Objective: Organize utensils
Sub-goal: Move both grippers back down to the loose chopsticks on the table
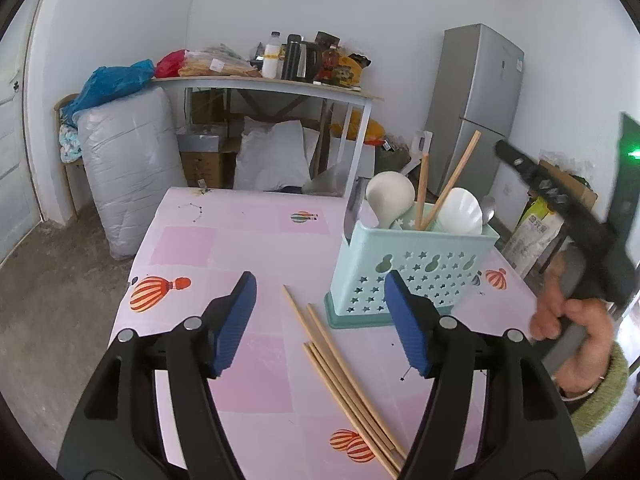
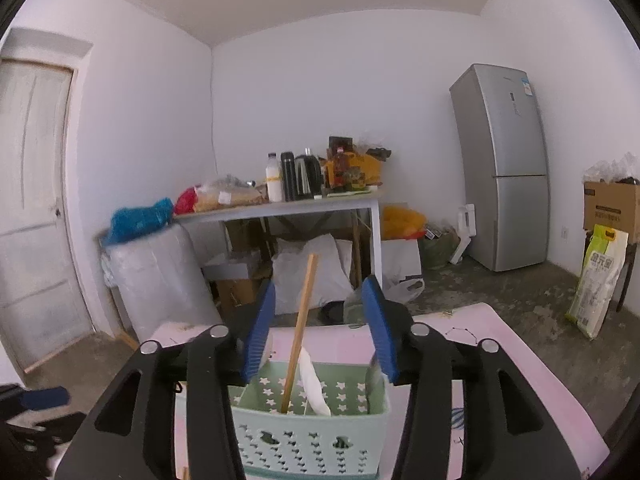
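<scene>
1. Left wrist view looks down along its tongs [image 1: 320,320] at the surface [image 1: 248,248], caddy [image 1: 412,268] near at 1 o'clock.
2. Right wrist view looks almost level, close over the caddy [image 2: 312,420].
3. Both share caddy, far table and fridge [image 2: 504,168].

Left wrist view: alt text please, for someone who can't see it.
The open left tool hovers over loose wooden chopsticks lying on a pink tablecloth. To its right stands a mint utensil basket holding white spoons and upright chopsticks. At the right edge, a hand grips the other tool's handle.
</scene>
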`<action>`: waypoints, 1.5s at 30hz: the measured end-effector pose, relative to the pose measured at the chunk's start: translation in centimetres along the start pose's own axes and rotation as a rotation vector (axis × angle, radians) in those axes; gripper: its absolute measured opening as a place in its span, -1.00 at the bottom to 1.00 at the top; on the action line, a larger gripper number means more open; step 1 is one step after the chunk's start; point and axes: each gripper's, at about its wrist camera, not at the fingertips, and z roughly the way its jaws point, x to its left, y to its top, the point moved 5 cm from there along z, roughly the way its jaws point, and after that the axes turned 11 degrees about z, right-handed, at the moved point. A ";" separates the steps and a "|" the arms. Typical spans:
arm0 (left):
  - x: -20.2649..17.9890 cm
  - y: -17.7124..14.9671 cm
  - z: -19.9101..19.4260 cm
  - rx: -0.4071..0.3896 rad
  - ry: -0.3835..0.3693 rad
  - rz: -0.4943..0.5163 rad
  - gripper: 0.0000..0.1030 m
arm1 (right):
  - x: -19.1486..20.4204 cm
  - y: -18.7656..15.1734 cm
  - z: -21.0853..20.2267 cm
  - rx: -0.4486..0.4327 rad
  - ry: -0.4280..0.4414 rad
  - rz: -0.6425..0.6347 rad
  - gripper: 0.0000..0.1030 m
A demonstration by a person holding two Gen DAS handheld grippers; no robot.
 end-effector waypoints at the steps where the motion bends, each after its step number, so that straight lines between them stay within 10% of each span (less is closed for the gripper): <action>1: -0.1 -0.1 0.1 0.007 -0.002 0.000 0.25 | -0.1 0.1 -0.7 -0.001 0.005 0.007 -0.09; 7: -0.4 -1.1 1.3 0.077 -0.016 -0.005 0.38 | -1.0 -1.1 -4.4 0.082 0.066 0.035 0.02; 20: -2.2 -7.5 4.5 0.321 -0.023 0.005 0.46 | -5.6 -16.2 -5.7 0.746 0.077 0.186 -0.05; 33: -3.5 -9.4 4.3 0.365 0.035 0.152 0.45 | -4.0 -18.1 -4.8 0.823 0.074 0.204 -0.16; 45: -8.1 -13.0 1.9 0.471 -0.159 0.273 -0.07 | -5.2 -19.2 -4.8 0.854 0.027 0.249 -0.16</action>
